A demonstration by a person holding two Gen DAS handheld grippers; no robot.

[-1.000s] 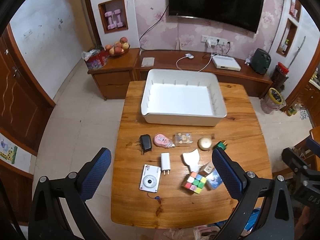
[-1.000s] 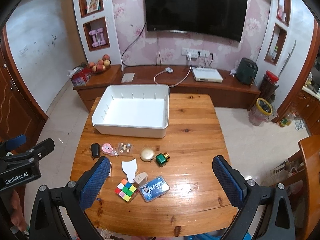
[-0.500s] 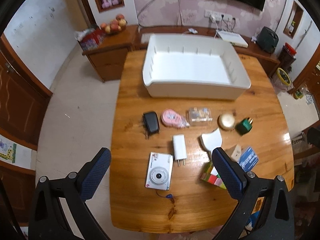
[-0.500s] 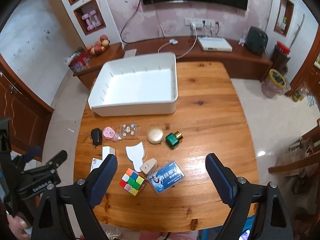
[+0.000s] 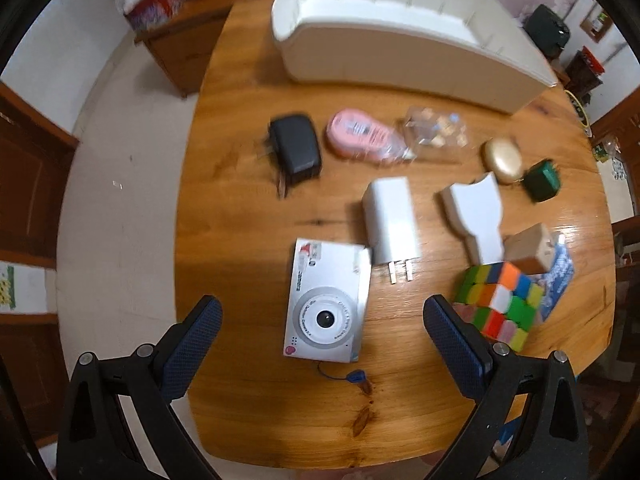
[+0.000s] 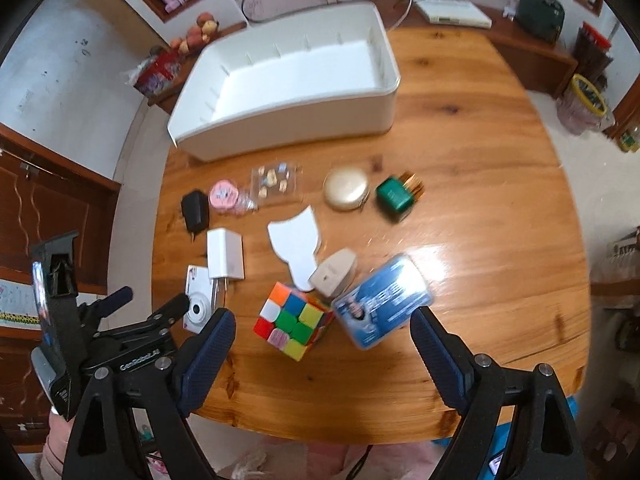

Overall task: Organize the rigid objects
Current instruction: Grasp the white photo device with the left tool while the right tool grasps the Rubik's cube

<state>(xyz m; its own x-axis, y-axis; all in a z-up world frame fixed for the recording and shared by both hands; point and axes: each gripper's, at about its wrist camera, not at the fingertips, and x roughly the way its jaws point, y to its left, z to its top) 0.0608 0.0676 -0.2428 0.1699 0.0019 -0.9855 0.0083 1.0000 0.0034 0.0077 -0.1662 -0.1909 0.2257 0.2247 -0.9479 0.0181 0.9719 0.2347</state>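
Left wrist view: left gripper (image 5: pixel 322 318) points down over the wooden table (image 5: pixel 248 408), jaws spread wide, nothing held, nothing touched. The silver camera (image 5: pixel 326 300) lies flat between the two fingers, lens up, clear of both pads. White charger (image 5: pixel 390 220) sits just beyond the camera, touching its far right corner, prongs toward the near edge. Black adapter (image 5: pixel 296 150) farther left, pink round case (image 5: pixel 354 132) and clear packet (image 5: pixel 438 132) in the far row, gold compact (image 5: pixel 502 156) and green box (image 5: pixel 540 180) to the right. White bin (image 5: pixel 400 46) stands at the far side, nothing visible inside.

Right wrist view: right gripper (image 6: pixel 322 338) also released, jaws wide, nothing gripped; they have just been closing a little. Rubik's cube (image 6: pixel 294 320) lies between the fingers, not touched. Blue card case (image 6: pixel 382 302) just right of the cube, beige block (image 6: pixel 334 274) behind them, white cutout (image 6: pixel 298 242) beyond that. Left gripper's body shows at lower left over the camera.
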